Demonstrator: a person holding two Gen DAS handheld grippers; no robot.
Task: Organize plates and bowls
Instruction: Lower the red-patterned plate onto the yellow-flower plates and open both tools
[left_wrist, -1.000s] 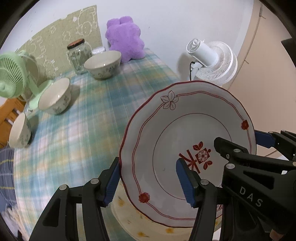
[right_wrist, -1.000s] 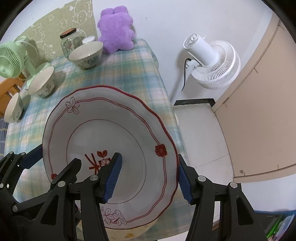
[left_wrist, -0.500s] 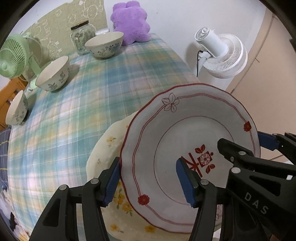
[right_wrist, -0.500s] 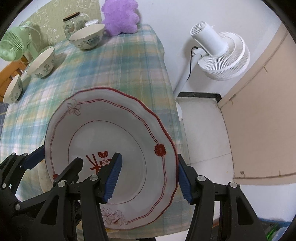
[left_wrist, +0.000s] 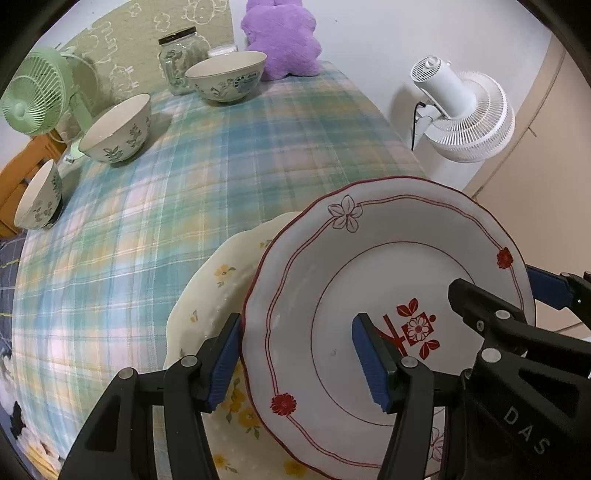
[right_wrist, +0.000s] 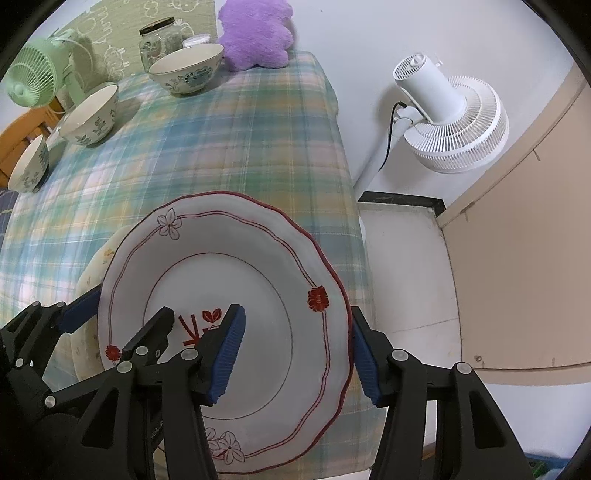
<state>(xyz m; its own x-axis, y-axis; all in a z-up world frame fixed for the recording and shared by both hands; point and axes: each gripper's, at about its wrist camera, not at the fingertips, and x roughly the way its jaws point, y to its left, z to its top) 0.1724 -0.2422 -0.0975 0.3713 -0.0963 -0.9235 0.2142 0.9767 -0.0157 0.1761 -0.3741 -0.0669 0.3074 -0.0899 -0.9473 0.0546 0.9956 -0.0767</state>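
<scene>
Lowering since earlier: red-rimmed plate (left_wrist: 388, 295), both jaws gripping its rim, right closing, seemingly onto yellow-flowered plate (left_wrist: 214, 288).

I am lowering the red-rimmed plate (left_wrist: 369, 295) toward the cream floral plate (left_wrist: 210, 295) on the plaid tablecloth (left_wrist: 184, 177); more of that cream plate is showing past its rim than a second ago. The tabletop is filling more of both views, and the bowls are sitting larger in them. My right gripper (right_wrist: 295, 350) is closing its jaws, the plate's right rim between them.
</scene>
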